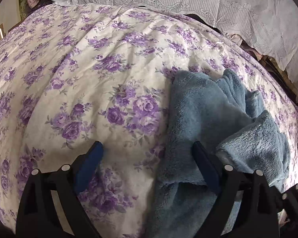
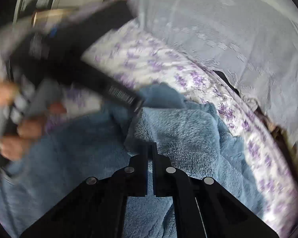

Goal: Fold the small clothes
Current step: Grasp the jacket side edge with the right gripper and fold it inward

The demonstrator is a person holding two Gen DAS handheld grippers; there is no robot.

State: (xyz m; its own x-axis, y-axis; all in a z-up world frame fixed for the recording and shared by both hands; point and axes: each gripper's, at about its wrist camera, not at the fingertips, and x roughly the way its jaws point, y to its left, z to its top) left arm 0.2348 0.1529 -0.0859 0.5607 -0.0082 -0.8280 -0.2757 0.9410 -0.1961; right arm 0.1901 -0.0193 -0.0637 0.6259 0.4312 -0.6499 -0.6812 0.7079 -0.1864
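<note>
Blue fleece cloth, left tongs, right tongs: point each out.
blue fleece cloth (image 1: 204, 107), left wrist view, flat middle panel.
left tongs (image 1: 147, 148), left wrist view, gap between open tips.
right tongs (image 2: 150, 145), right wrist view, closed tips.

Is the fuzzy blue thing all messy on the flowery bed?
Yes. The blue fleece cloth lies bunched on the floral bedspread, one corner lifted by the right gripper. The left gripper is open.

The left wrist view looks down from close above a cream bedspread printed with purple roses (image 1: 113, 63), a fluffy blue fleece garment (image 1: 204, 119) at lower right. The right wrist view sits nearer, facing the same fleece (image 2: 180, 138) and bedspread (image 2: 149, 59), motion-blurred at left.
</note>
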